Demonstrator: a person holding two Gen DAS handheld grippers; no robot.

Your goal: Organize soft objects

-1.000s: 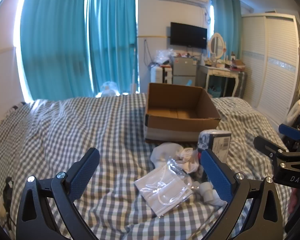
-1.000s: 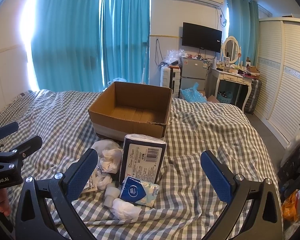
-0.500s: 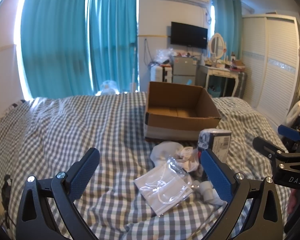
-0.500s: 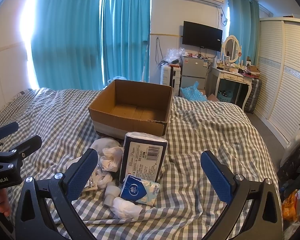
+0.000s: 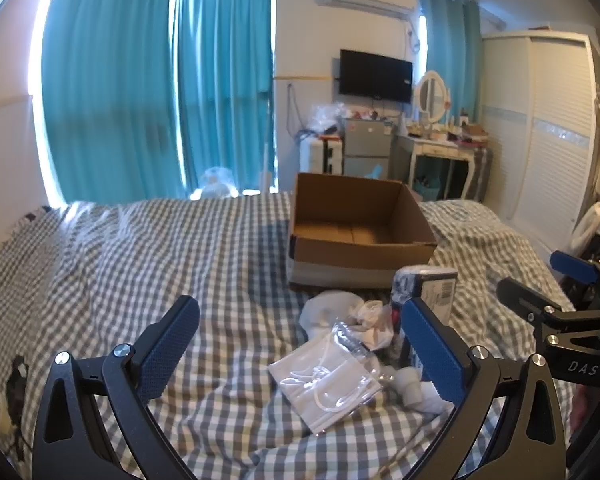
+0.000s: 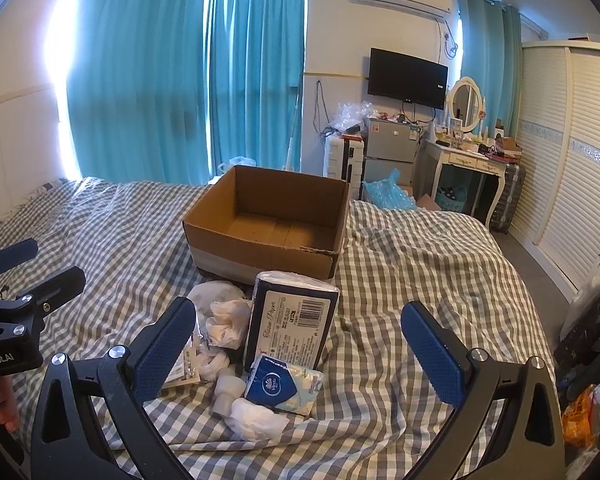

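Observation:
A pile of soft things lies on the checked bed in front of an open cardboard box (image 5: 360, 236) (image 6: 268, 226). A clear bag of white masks (image 5: 326, 380) lies nearest my left gripper (image 5: 300, 340), which is open and empty above the bed. White crumpled socks (image 5: 370, 320) (image 6: 228, 320) sit behind the bag. A dark tissue pack (image 6: 292, 322) (image 5: 426, 288) stands upright, with a small blue tissue packet (image 6: 282, 386) and a white roll (image 6: 256, 418) before it. My right gripper (image 6: 296, 344) is open, hovering over these.
The checked bed (image 5: 120, 264) stretches left and far right (image 6: 420, 264). Teal curtains (image 5: 148, 92), a small fridge (image 6: 388, 148), a dressing table (image 6: 472, 160) and a white wardrobe (image 6: 572, 168) line the room. A power strip (image 5: 16, 376) lies at the bed's left edge.
Both views have shifted very slightly; the pile and box stay where they were. Both grippers remain open.

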